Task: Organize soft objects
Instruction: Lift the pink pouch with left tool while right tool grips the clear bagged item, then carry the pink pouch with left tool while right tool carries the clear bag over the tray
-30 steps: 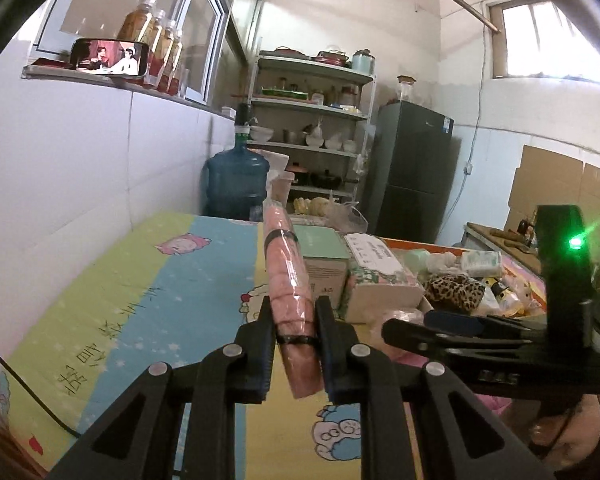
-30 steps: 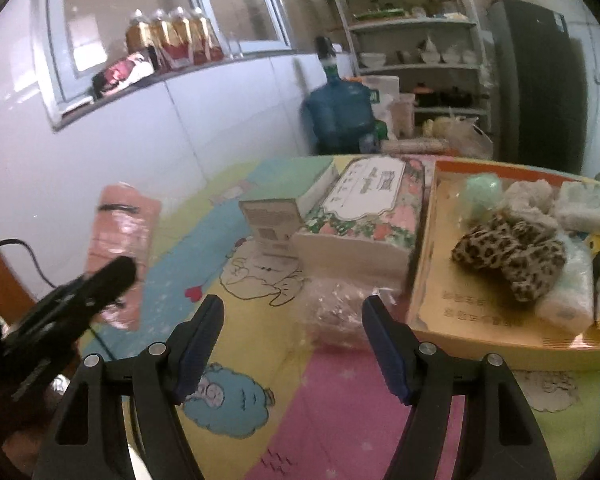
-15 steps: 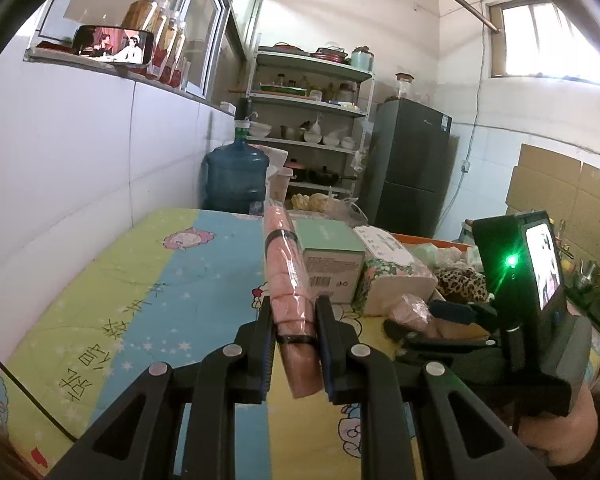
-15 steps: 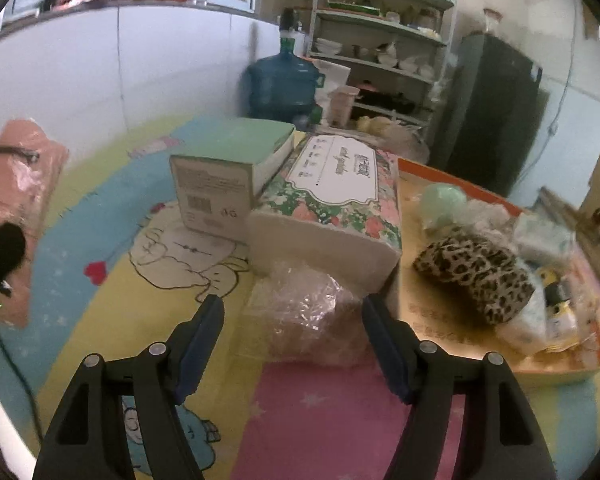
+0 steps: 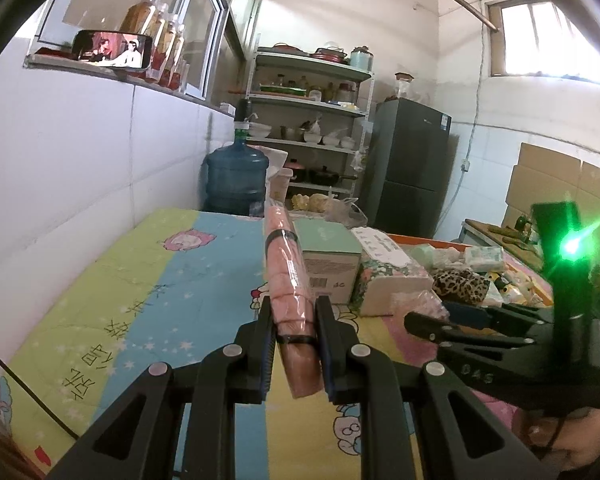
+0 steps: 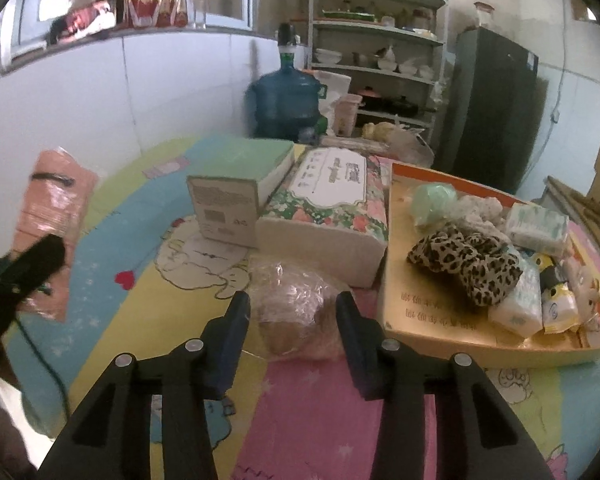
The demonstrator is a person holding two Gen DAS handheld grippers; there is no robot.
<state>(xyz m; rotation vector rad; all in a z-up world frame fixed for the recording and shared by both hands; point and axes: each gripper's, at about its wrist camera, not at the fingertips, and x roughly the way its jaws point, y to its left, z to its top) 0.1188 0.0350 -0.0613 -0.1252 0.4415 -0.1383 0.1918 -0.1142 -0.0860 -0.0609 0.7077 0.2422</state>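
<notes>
My left gripper (image 5: 293, 312) is shut on a pink folded cloth pack (image 5: 288, 276) bound with black bands, held above the cartoon-print table cover; it also shows in the right wrist view (image 6: 50, 216). My right gripper (image 6: 294, 308) is open, its fingers on either side of a clear plastic bag with something brown inside (image 6: 296, 308) lying on the table. The right gripper shows in the left wrist view (image 5: 432, 322). An orange-edged tray (image 6: 432, 320) at the right holds a leopard-print cloth (image 6: 466, 264), a green ball and tissue packs.
A floral tissue box (image 6: 328, 208) and a green-topped carton (image 6: 236, 192) stand just beyond the bag. A blue water jug (image 6: 286, 106), shelves and a dark fridge (image 6: 492, 108) are at the back. A white wall runs along the left.
My right gripper has moved forward so the plastic bag now sits between its open fingers. The left gripper keeps holding the pink pack and has shifted only slightly.
</notes>
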